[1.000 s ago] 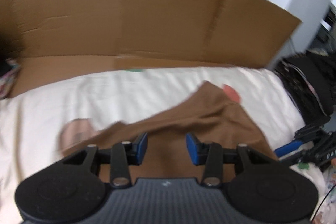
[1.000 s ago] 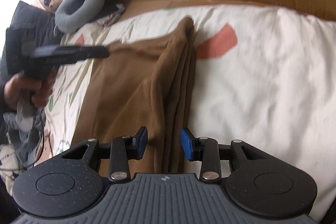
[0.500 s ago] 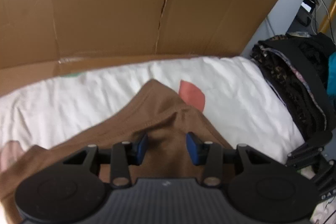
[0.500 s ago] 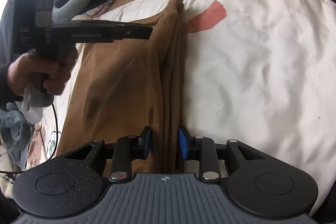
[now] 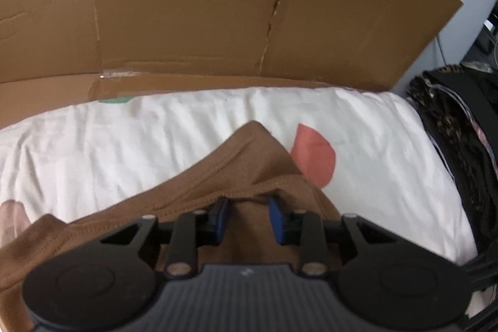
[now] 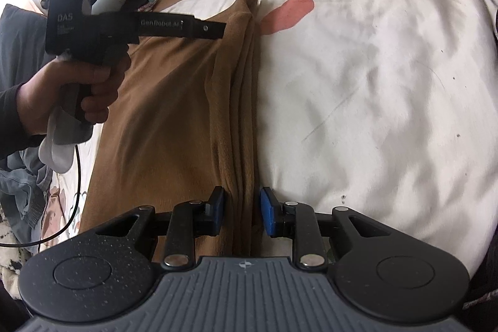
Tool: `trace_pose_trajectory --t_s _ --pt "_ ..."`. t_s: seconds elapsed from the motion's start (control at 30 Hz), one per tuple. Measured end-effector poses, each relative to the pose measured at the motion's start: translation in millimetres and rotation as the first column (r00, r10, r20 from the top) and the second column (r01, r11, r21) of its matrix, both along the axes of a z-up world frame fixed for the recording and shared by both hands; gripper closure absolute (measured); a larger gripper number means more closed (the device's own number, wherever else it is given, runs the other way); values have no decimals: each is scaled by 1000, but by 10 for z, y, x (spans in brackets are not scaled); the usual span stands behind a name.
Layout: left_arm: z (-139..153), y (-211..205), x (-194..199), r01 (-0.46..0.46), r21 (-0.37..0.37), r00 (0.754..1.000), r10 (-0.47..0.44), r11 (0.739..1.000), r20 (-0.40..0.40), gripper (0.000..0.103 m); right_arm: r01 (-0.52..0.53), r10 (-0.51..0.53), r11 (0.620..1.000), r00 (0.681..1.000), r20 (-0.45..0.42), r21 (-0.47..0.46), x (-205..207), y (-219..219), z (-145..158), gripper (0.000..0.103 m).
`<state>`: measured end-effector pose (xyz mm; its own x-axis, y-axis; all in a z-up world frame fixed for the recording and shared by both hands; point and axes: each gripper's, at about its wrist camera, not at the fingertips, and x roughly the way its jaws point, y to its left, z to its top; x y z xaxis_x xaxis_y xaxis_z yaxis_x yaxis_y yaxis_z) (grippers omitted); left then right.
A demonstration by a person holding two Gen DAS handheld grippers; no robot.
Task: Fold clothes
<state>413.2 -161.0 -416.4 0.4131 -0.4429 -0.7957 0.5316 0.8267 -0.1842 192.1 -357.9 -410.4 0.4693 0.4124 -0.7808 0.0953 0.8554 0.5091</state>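
While both grippers bear down on the same folded edge, the step in hand looks like taking hold for the next fold. The garment point(image 6: 174, 114), a brown knit, lies lengthwise on the sheet point(image 6: 373, 83), its right side bunched into a thick ridge of layers.

The right gripper point(image 6: 241, 209) straddles the near end of that ridge: its blue pads stand partly open with the layers between them. The left pad seems to touch the cloth, but a sliver of gap shows by the right one, so a firm grip cannot be confirmed. The left gripper point(image 5: 248, 218), seen from the right wrist as a black tool in the person's hand point(image 6: 62, 95), reaches the ridge near the far corner. Its jaws are closing, narrowed to a moderate gap, with a hemmed fold of the garment point(image 5: 236, 176) rising between the pads; whether they press it yet cannot be told.

The next move probably calls for both jaws to close fully on all layers, then lift together and carry the edge across evenly, so the ridge does not slip out or drag.

The sheet is white, rumpled and soft, with a coral patch point(image 5: 314, 159) just beside the garment's corner. Cardboard point(image 5: 202, 5) stands behind the bed, and dark clothes point(image 5: 460, 145) lie heaped at its right.
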Motion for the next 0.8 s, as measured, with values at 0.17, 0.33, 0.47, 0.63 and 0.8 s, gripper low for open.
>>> trace_pose_trajectory --t_s 0.17,0.33,0.47,0.63,0.8 --pt "191 27 -65 39 2 996 -39 999 76 68 6 -6 1000 1000 -4 2 -51 1 16 73" --pt "281 -3 -89 140 42 982 -144 989 124 61 21 -21 1000 1000 2 14 -81 -14 54 73" --pt "206 -3 -48 178 44 980 -181 983 85 57 41 -41 999 999 11 33 -94 -81 97 73" --pt "46 -68 -46 167 82 981 -174 982 90 57 49 -50 998 999 10 26 -38 -90 101 72" --pt "-52 -111 49 114 95 989 -123 989 88 51 11 -11 1000 1000 -9 -18 41 17 61 64"
